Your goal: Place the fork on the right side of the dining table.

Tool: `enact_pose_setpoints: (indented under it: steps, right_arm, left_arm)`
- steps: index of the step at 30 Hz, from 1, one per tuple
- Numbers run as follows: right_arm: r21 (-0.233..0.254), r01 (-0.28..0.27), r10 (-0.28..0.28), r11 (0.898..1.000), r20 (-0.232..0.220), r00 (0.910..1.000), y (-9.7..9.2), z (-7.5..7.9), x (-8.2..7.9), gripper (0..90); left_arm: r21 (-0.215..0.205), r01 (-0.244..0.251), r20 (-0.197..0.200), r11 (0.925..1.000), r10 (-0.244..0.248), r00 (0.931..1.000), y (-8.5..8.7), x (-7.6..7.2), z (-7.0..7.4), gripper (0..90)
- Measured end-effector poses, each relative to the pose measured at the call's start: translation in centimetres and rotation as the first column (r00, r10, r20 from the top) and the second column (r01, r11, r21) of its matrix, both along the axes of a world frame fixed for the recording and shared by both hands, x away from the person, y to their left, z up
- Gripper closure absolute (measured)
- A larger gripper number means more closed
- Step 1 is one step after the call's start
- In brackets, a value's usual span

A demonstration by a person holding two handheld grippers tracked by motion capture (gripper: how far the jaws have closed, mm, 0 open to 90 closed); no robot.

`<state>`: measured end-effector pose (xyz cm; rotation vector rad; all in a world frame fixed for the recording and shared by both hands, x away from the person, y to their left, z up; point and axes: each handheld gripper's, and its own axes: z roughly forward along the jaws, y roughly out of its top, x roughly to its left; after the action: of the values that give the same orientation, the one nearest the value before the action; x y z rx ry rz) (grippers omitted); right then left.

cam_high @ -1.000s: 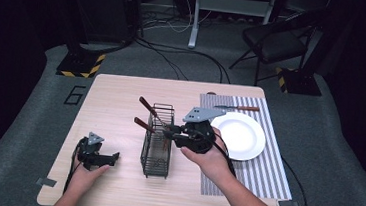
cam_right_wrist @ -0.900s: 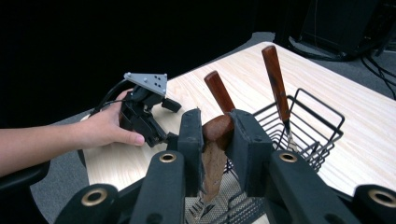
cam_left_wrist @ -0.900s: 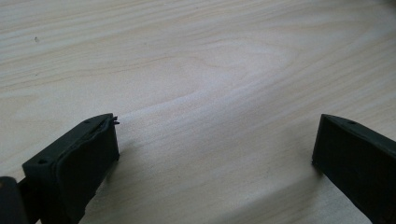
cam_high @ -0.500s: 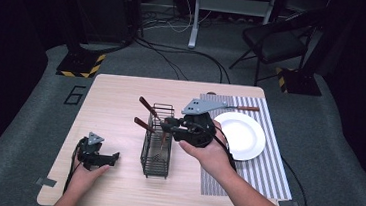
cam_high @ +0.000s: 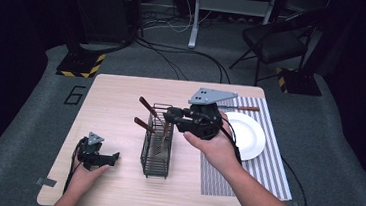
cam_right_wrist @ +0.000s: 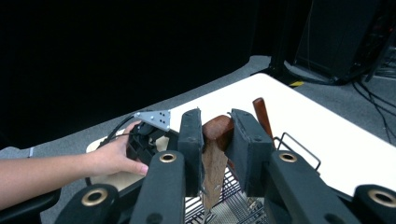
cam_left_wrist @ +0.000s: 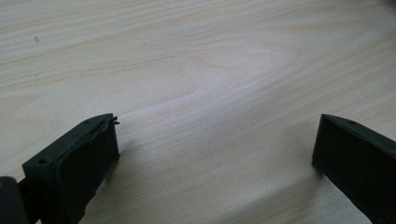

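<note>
The right gripper (cam_high: 172, 116) is up above the black wire basket (cam_high: 156, 153) in the middle of the counter (cam_high: 116, 97). Its fingers (cam_right_wrist: 190, 140) are squeezed on the brown wooden handle (cam_right_wrist: 215, 144) of a tool that hangs straight down into the basket. What kind of tool it is cannot be told. Two more brown handles (cam_high: 146, 107) stick out of the far end of the basket and lean to the left. The left gripper (cam_high: 108, 157) rests low on the near left part of the counter, well apart from the basket. Its fingers (cam_left_wrist: 74, 163) are spread wide with just bare wood between them. On the right side of the counter lies a striped mat (cam_high: 266, 165), and a white plate (cam_high: 248, 136) sits on it. At the far end of the mat there is another tool with a brown handle (cam_high: 247, 108) lying flat.
</note>
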<state>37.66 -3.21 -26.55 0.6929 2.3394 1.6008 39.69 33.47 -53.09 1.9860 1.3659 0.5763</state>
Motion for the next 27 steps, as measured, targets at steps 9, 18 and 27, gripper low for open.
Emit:
enact_pose_setpoints:
  steps: [9, 18, 27]
  right_arm:
    - [0.021, 0.005, -0.006, 1.0, 0.022, 0.9997, -0.6, 1.7, -0.4, 74.3]
    - [0.038, 0.026, -0.028, 0.999, 0.052, 0.9983, -2.1, 3.2, -0.7, 74.3]
    - [0.035, 0.052, -0.054, 0.998, 0.059, 0.9968, -3.7, 3.4, -0.9, 74.4]
  left_arm:
    - [0.0, 0.0, 0.0, 1.0, 0.0, 1.0, 0.0, 0.0, 0.0, 0.1]
    - [0.0, 0.0, 0.0, 1.0, 0.0, 1.0, 0.0, 0.0, 0.0, 0.1]
    - [-0.001, 0.001, -0.002, 1.0, -0.001, 1.0, 0.0, 0.0, 0.0, 0.1]
